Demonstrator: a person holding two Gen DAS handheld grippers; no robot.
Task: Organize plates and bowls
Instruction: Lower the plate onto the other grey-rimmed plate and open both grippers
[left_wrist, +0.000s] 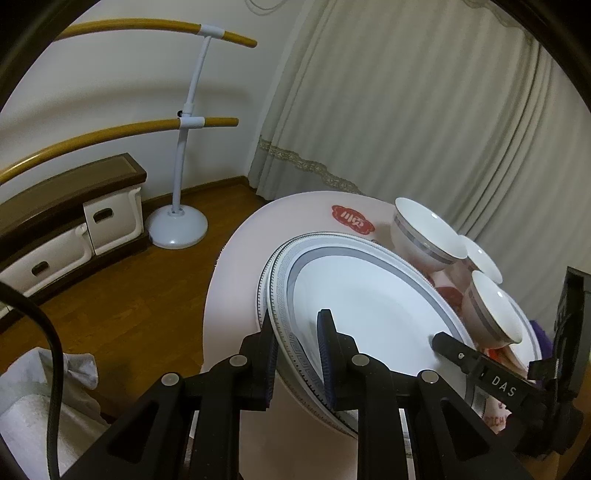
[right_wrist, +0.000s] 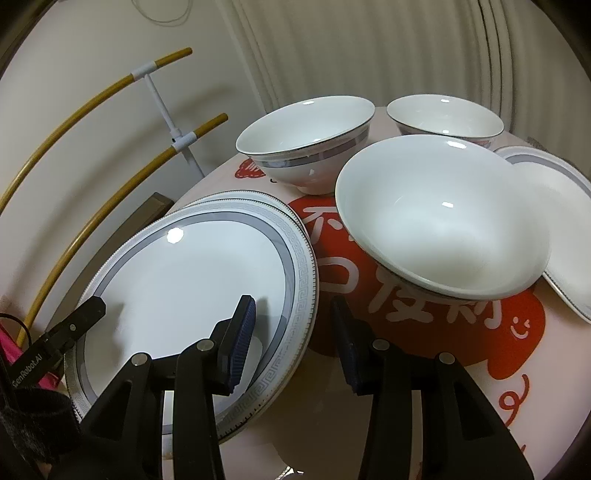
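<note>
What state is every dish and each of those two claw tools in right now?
Top plate: stacked on another plate, rim pinched by one claw.
Left gripper: shut on that rim.
Right gripper: open, straddling the rim's other side.
Three bowls: upright, empty.
Far plate: flat on the table, partly behind the near bowl.

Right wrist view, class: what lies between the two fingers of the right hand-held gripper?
The patterned rim of the top plate lies there, with the red-printed table cover beside it. The right hand-held gripper straddles that rim with open jaws, pads not pressing.
</note>
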